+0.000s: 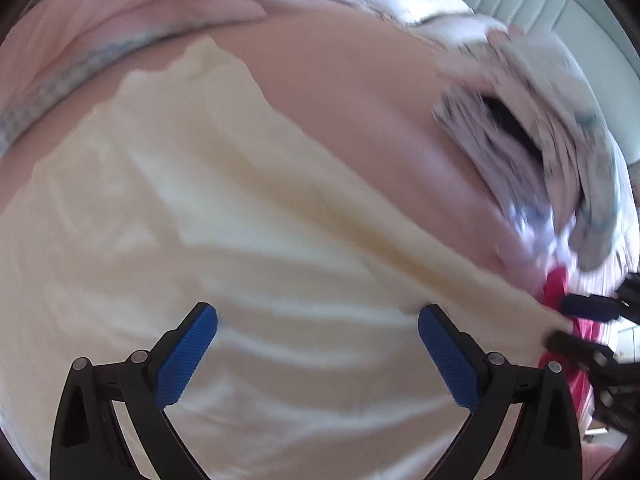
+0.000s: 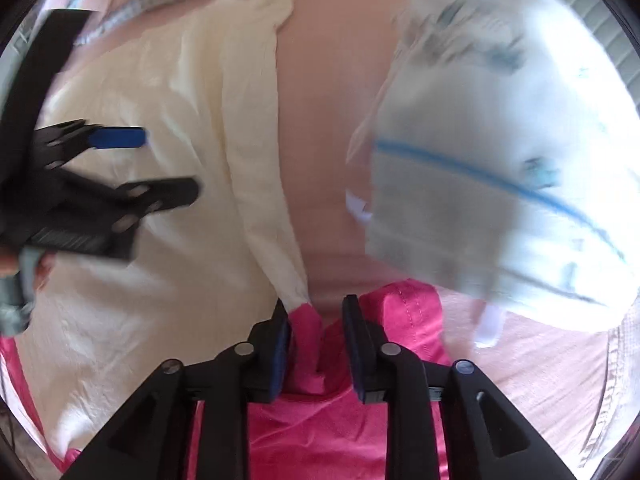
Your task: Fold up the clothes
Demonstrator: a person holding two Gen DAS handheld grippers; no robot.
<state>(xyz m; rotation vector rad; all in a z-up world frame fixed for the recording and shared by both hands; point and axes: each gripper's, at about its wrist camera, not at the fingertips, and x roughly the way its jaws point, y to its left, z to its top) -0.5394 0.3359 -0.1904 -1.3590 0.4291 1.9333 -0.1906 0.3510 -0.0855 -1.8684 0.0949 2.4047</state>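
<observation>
Pink fabric fills the near foreground of the right wrist view: a bright pink garment (image 2: 328, 420) lies directly under the right claw (image 2: 316, 312). Its two fingers stand a little apart, with a bunched ridge of pink cloth rising between them and the tip of a cream garment (image 2: 168, 240) against the left finger; I cannot tell whether the pads actually pinch either cloth.

That cream garment is the piece being worked. It lies spread on a pale pink bedsheet (image 2: 332, 128), wrinkled, with its long axis running from the near corner at the right claw toward the far left, where a scalloped edge ends near a grey patterned band on the bedding. Its right edge is folded into a thick rolled seam.

From the left wrist view, the left claw (image 1: 318, 320) hovers over the middle of the cream garment (image 1: 224, 216) with its blue-padded fingers spread wide and nothing between them. The right claw (image 1: 576, 320) shows at the right edge of that view, at the cream garment's corner beside the pink garment (image 1: 560, 284).

Right of the cream piece, apart from it across bare sheet, sits a blurred heap of white clothes with blue stripes (image 2: 500, 152).
</observation>
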